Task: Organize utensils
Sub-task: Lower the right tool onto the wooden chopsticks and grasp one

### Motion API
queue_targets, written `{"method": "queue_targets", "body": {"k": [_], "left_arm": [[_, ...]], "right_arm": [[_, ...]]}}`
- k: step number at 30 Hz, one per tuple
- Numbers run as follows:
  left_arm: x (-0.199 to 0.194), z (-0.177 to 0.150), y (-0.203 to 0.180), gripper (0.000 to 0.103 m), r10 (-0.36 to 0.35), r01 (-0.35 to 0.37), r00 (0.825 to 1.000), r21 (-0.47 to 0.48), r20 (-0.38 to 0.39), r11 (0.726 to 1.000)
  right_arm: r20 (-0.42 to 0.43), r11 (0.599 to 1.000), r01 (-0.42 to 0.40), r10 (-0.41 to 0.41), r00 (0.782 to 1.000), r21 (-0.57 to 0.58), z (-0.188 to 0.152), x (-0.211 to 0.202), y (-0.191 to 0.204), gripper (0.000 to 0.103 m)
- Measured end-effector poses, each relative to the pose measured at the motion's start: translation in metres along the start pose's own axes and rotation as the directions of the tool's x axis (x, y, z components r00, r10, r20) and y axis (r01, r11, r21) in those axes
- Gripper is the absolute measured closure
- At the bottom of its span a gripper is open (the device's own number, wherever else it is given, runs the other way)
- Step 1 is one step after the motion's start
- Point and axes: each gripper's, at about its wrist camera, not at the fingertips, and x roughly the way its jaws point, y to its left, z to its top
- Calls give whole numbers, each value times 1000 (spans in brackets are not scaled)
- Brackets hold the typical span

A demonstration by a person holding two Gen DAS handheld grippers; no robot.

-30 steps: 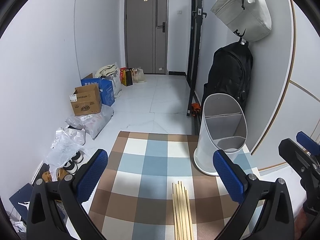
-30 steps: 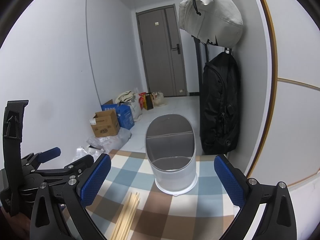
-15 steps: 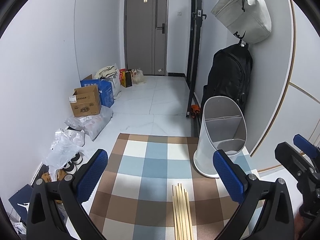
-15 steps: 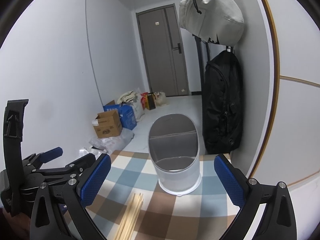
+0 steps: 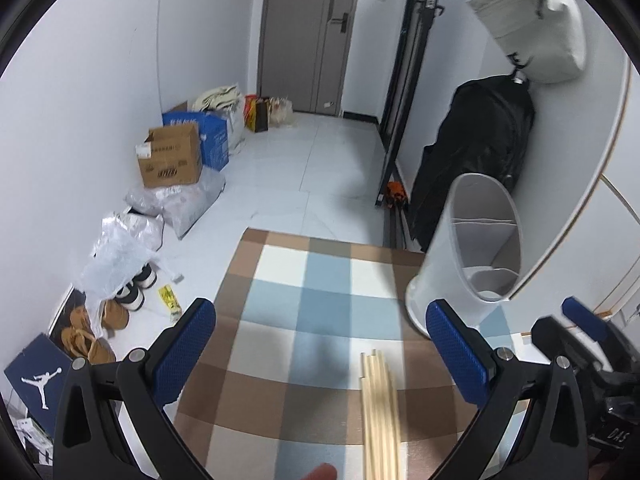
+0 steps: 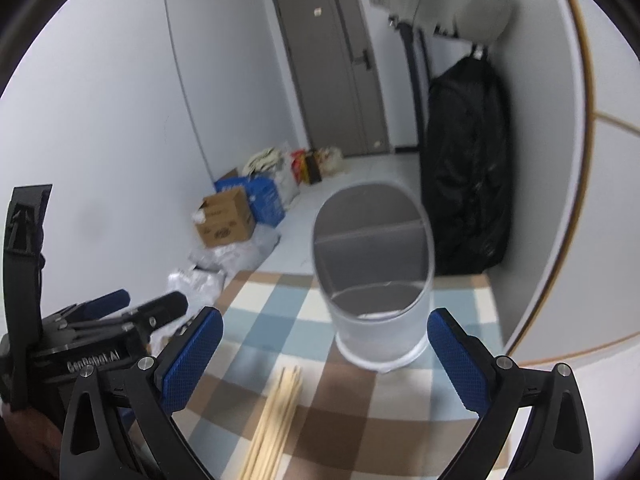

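A narrow white-walled hallway with a grey door (image 5: 312,36) at its far end, where a checked cloth (image 5: 320,312) in brown, blue and cream covers the work surface. A bundle of pale wooden chopsticks (image 5: 378,412) lies flat on the cloth near its front edge, their tips pointing toward a white utensil holder (image 6: 376,276) with an inner divider, which stands upright farther back on the cloth, apart from the sticks. The left gripper (image 5: 320,352) hovers over the cloth with its blue-padded fingers spread wide, holding nothing; the chopsticks lie between its fingers in that view. The right gripper (image 6: 324,356) is likewise spread and empty, framing the holder and the chopsticks' tips. Behind the holder a black backpack (image 6: 466,168) hangs against the wall beneath a pale grey bag (image 5: 532,24). Cardboard boxes (image 5: 172,156) and plastic bags (image 5: 120,248) line the left wall.
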Motion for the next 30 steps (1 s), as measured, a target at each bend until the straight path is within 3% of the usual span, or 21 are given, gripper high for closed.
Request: {"method": "queue_targets", "body": {"k": [6, 8, 10, 15, 22, 28, 30], "left_arm": [[13, 1, 22, 1, 0, -3, 998, -48, -61, 999], [18, 2, 27, 1, 6, -11, 996, -54, -87, 998], [23, 1, 33, 1, -1, -7, 994, -62, -114, 998], [33, 0, 48, 1, 3, -18, 987, -94, -162, 995], [39, -1, 55, 1, 4, -26, 981, -108, -196, 994], [42, -2, 57, 1, -7, -17, 978, -110, -210, 994], [42, -2, 57, 1, -8, -15, 977, -107, -211, 994]], "right_arm": [[-183, 997, -83, 82, 980, 3, -13, 44, 8, 21], [-260, 994, -106, 106, 960, 14, -22, 62, 10, 28], [-348, 989, -143, 146, 926, 34, -31, 80, 12, 43], [-456, 986, -156, 164, 875, 54, -52, 111, 18, 51], [-523, 991, -121, 134, 842, 60, -64, 126, 18, 76], [-527, 992, -101, 127, 841, 78, -63, 140, 16, 78], [-535, 991, -99, 134, 834, 94, -65, 147, 17, 83]]}}
